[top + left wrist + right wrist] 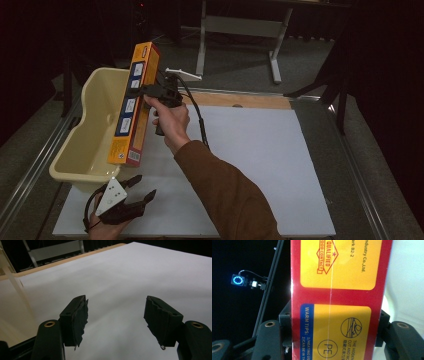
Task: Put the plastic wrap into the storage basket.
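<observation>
A long orange and red box (134, 107) with blue labels hangs in the air over the right rim of a cream plastic tub (90, 135). My right gripper (159, 90) is shut on the box near its middle, held up by a hand in a brown sleeve. In the right gripper view the box (340, 297) stands between the two black jaws, its printed red and yellow face toward the camera. My left gripper (141, 186) rests low at the table's near left corner, open, with nothing between its fingers (75, 320).
The tub sits at the left edge of a white table sheet (260, 155). A wooden strip (240, 100) runs along the far edge. A grey metal stand (240, 30) is on the floor behind the table. Dark floor lies on both sides.
</observation>
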`<state>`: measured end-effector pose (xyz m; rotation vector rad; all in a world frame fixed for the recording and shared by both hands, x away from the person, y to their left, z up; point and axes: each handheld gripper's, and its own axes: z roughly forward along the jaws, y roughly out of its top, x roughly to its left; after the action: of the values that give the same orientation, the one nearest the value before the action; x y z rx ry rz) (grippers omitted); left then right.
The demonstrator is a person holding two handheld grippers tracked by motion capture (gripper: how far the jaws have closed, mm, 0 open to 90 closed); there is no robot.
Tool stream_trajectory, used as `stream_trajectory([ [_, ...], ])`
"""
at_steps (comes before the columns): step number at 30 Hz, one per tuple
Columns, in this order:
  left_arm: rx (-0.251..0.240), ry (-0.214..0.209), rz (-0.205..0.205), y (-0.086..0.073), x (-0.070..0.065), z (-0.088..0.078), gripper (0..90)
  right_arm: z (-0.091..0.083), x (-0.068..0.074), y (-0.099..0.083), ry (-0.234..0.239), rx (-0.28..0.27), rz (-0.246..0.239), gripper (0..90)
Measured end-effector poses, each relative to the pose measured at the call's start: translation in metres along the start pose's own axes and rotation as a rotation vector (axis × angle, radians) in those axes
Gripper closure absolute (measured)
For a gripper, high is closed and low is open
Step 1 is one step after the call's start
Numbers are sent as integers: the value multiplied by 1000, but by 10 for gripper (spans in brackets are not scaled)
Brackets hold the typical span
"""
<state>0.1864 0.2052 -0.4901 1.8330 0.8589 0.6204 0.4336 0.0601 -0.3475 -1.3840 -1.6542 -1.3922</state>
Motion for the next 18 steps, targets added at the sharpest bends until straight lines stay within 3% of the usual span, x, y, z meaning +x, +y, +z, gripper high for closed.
stream_trajectory([
  [18, -9, -9, -13, -1, 2, 0, 350, 35, -3, -8, -4, -12, 43, 399],
])
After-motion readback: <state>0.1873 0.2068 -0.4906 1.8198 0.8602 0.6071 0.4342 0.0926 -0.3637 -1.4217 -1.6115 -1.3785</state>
